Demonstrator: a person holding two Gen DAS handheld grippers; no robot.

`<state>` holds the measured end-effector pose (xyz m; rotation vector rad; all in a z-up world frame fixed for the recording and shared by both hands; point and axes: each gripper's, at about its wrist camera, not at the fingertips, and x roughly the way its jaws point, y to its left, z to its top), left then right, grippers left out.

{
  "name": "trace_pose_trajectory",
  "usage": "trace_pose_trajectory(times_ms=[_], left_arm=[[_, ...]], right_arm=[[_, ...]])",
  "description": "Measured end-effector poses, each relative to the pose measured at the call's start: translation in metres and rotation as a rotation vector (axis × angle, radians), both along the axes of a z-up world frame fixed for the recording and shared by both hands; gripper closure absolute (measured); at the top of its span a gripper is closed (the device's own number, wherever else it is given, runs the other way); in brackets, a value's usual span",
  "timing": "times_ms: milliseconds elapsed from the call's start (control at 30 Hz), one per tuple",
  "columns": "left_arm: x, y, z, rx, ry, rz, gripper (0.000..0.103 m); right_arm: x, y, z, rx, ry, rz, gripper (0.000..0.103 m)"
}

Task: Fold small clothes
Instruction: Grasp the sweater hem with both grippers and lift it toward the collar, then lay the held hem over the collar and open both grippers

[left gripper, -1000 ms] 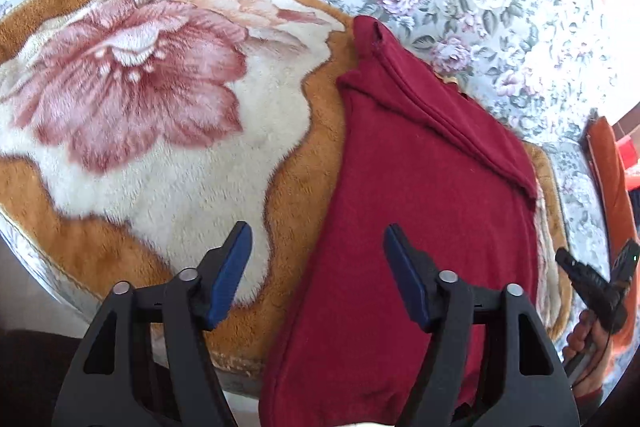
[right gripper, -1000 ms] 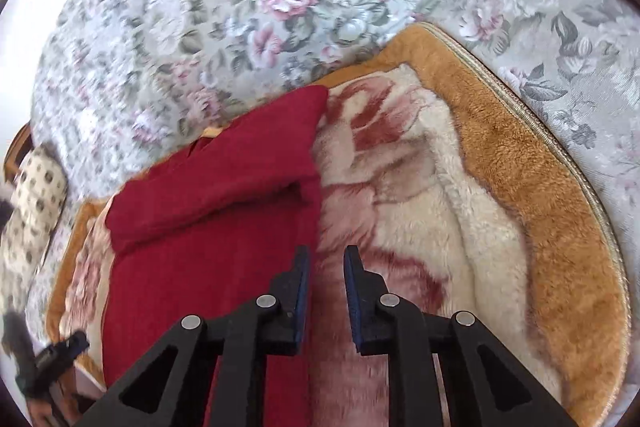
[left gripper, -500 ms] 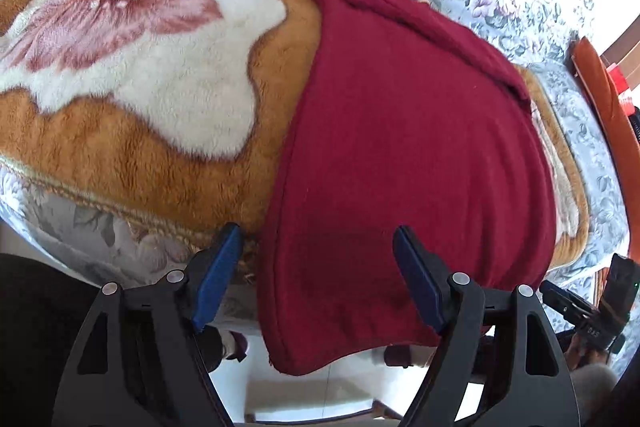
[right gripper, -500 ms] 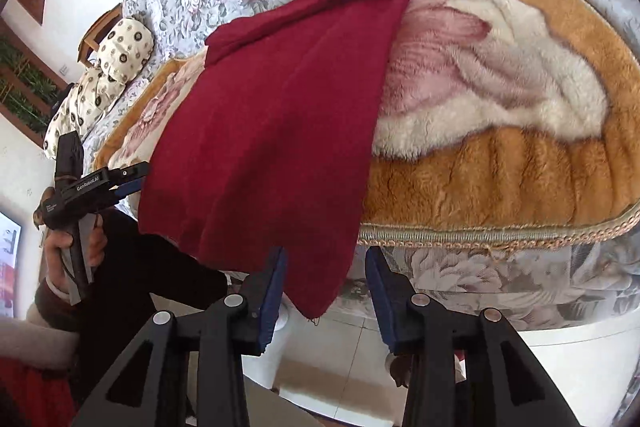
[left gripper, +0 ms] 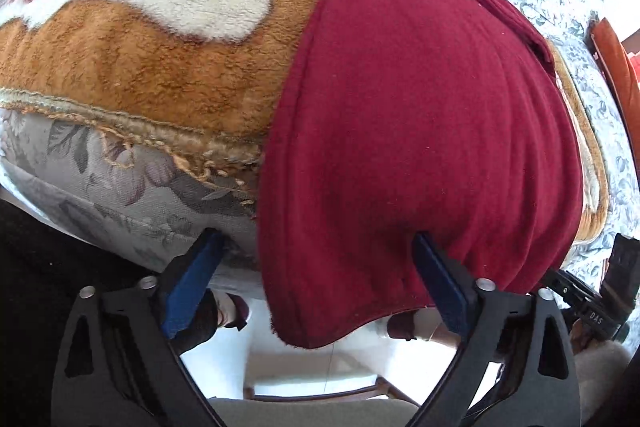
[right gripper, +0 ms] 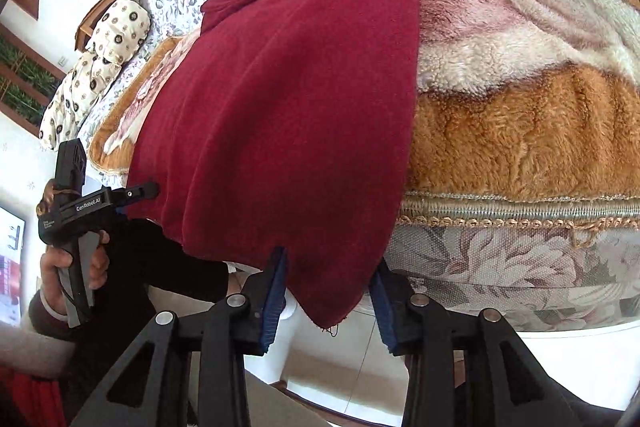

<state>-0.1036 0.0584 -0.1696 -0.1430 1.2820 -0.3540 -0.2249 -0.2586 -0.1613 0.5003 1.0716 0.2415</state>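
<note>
A dark red garment [left gripper: 420, 107] lies flat on a plush flowered blanket [left gripper: 160, 67], and its near hem hangs over the bed edge. My left gripper [left gripper: 316, 239] is low at that edge. Its jaws are opening wide around the hem's left corner, and the blue pads stand clear of the cloth. In the right wrist view the same garment [right gripper: 288, 107] ends in a hanging corner that dangles between the jaws of my right gripper [right gripper: 330, 259]. Those jaws are closing, and the pads do not pinch the cloth.
A floral bedspread [left gripper: 100, 187] covers the mattress side below the blanket's braided trim. A spotted pillow [right gripper: 100, 59] lies far left on the bed. A hand holds the other gripper [right gripper: 80, 211] at the garment's left hem. Pale floor tiles [left gripper: 320, 367] show below.
Both grippers have sunk from above the bed to its near edge, so the hanging hem now sits between their jaws. The left jaws spread wider. The right jaws went from nearly shut to apart.
</note>
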Motion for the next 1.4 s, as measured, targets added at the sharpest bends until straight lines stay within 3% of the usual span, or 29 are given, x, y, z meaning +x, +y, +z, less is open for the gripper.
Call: trace_pose_trajectory(times_ms=[100,200,267,300,333,367,400,467,600,833,1067,1267,1400], left_arm=[[0.003,-0.012,-0.003,0.053,0.011,-0.031,0.002],[0.004,-0.013,-0.004,0.072,0.031,-0.031,0.007],[0.004,-0.014,0.0,0.09,0.043,-0.004,0.026],[0.003,-0.011,0.003,0.075,0.047,0.003,0.045],[0.003,-0.008,0.007,0.037,0.057,0.005,0.074],[0.002,-0.008,0.011,0.016,0.067,0.003,0.087],[0.001,-0.008,0.017,0.017,0.055,0.004,0.091],[0.002,-0.013,0.032,0.014,0.003,-0.013,0.091],[0.011,-0.015,0.058,-0.064,-0.04,-0.02,0.092],[0.05,-0.012,0.1,-0.159,-0.092,-0.003,0.092],[0.116,-0.018,0.153,-0.182,-0.233,0.009,0.092],[0.208,-0.051,0.166,-0.173,-0.27,0.034,0.092],[0.274,-0.074,0.148,-0.158,-0.246,0.062,0.092]], right_arm=[[-0.003,-0.003,0.002,0.004,-0.011,-0.011,0.091],[-0.005,-0.005,0.008,0.029,-0.025,0.003,0.094],[-0.008,-0.006,0.017,0.075,-0.05,0.02,0.095],[-0.009,-0.008,0.022,0.1,-0.065,0.023,0.095],[-0.01,-0.009,0.028,0.123,-0.084,0.025,0.095],[-0.011,-0.012,0.036,0.154,-0.107,0.027,0.095],[-0.011,-0.015,0.045,0.192,-0.134,0.028,0.095],[-0.01,-0.02,0.063,0.246,-0.188,0.022,0.096],[-0.003,-0.03,0.1,0.307,-0.298,0.016,0.096],[0.027,-0.048,0.141,0.287,-0.421,-0.029,0.096],[0.097,-0.084,0.179,0.279,-0.51,-0.176,0.096],[0.185,-0.123,0.167,0.232,-0.472,-0.292,0.096],[0.246,-0.145,0.137,0.202,-0.427,-0.368,0.096]])
